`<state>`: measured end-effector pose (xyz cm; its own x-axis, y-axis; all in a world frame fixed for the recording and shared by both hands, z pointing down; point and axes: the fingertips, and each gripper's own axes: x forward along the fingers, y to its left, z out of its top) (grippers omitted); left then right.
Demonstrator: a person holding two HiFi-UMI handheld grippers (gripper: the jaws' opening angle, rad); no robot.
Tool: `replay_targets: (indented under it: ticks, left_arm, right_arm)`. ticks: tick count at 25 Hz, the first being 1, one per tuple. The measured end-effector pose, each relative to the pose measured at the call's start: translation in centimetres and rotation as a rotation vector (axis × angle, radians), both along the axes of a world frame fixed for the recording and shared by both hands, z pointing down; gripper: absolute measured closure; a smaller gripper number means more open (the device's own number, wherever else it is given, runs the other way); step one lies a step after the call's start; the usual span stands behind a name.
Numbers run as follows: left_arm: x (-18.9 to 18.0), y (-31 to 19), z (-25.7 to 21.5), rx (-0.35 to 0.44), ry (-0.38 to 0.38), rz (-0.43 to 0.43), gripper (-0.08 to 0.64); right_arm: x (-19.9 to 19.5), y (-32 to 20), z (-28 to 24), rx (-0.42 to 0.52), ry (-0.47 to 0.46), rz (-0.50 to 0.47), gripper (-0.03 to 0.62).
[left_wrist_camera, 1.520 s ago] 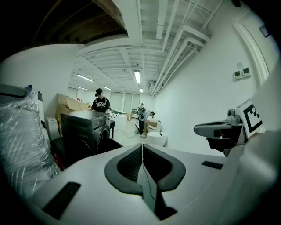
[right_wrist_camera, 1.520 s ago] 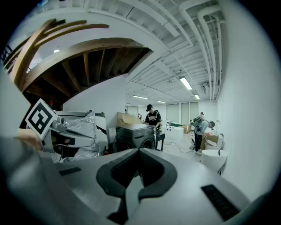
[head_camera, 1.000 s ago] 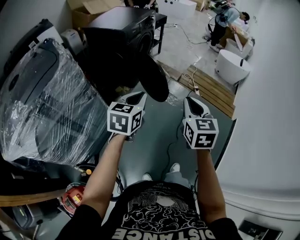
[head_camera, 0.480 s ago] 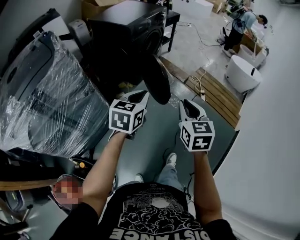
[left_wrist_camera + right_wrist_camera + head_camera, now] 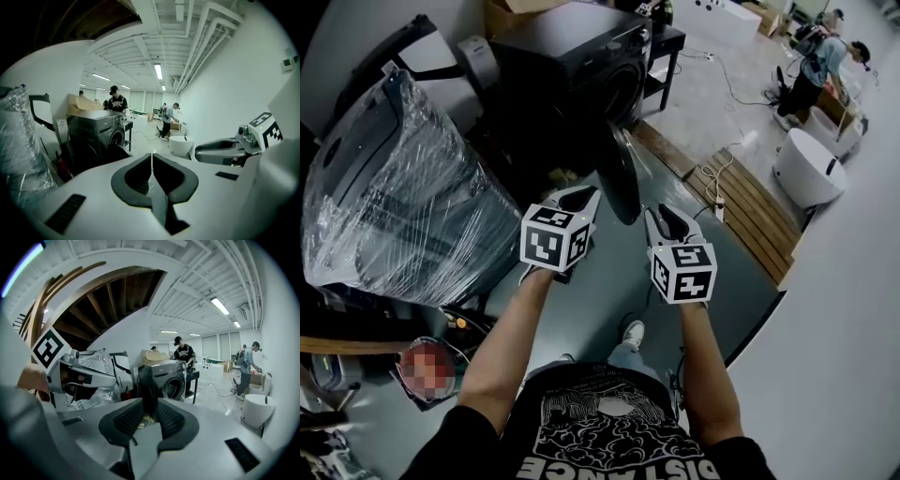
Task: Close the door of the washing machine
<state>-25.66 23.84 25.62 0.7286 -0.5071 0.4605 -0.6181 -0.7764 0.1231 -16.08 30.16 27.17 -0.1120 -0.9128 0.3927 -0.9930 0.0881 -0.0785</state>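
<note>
The black washing machine [image 5: 572, 56] stands at the back, and its round dark door [image 5: 619, 173] is swung out towards me, seen edge-on. My left gripper [image 5: 579, 199] hovers just left of the door's lower rim with its jaws shut and empty [image 5: 151, 157]. My right gripper [image 5: 659, 217] hangs just right of that rim. Its jaws [image 5: 149, 405] are opening, with a narrow gap between them. The door's dark edge [image 5: 148, 385] shows through the gap further ahead, and nothing is pinched. In the left gripper view the machine [image 5: 96, 133] is ahead on the left.
A large plastic-wrapped appliance [image 5: 394, 187] fills the left side. Wooden planks [image 5: 741, 202] with a power strip and a white round tub [image 5: 811, 169] lie on the floor to the right. A black side table [image 5: 661, 42] adjoins the machine. People [image 5: 811, 70] work far back.
Both grippers have moved forward and slightly down towards the open door. The right one has drawn in close to the door's lower rim, and its jaws look slightly parted now.
</note>
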Motion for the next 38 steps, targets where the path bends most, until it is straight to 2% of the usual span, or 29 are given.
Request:
replay_targets:
  ticks: [6,10,19,26,31,38]
  left_arm:
    - [2.8,-0.8,0.4,-0.020,-0.004,-0.073,0.528]
    - [4.0,-1.2,0.3,-0.017,0.009,-0.121,0.528]
    - [4.0,-3.2,2.7,-0.028,0.020,-0.200,0.528]
    - [3.4,-6.5,6.3,-0.042,-0.009,-0.162,0.528]
    - [3.0,-9.8,9.6,-0.088,-0.004,-0.129,0.528]
    - [2.3,-13.7,13.5,-0.138,-0.022,-0.077,0.528]
  right_arm:
    - [2.1,-1.4,1.4,-0.014,-0.022,-0.082,0.503]
    - [3.1,-2.0,2.1,-0.022,-0.043,-0.139,0.456]
    - [3.1,-4.1,5.4,-0.067,-0.020,-0.241,0.385]
    - [2.6,-7.5,9.5,-0.121,0.006,-0.222,0.368]
    - [1.9,-11.0,13.1,-0.170,0.045,-0.185,0.333]
    - [2.4,-15.5,17.7,-0.250,0.048,-0.101,0.347]
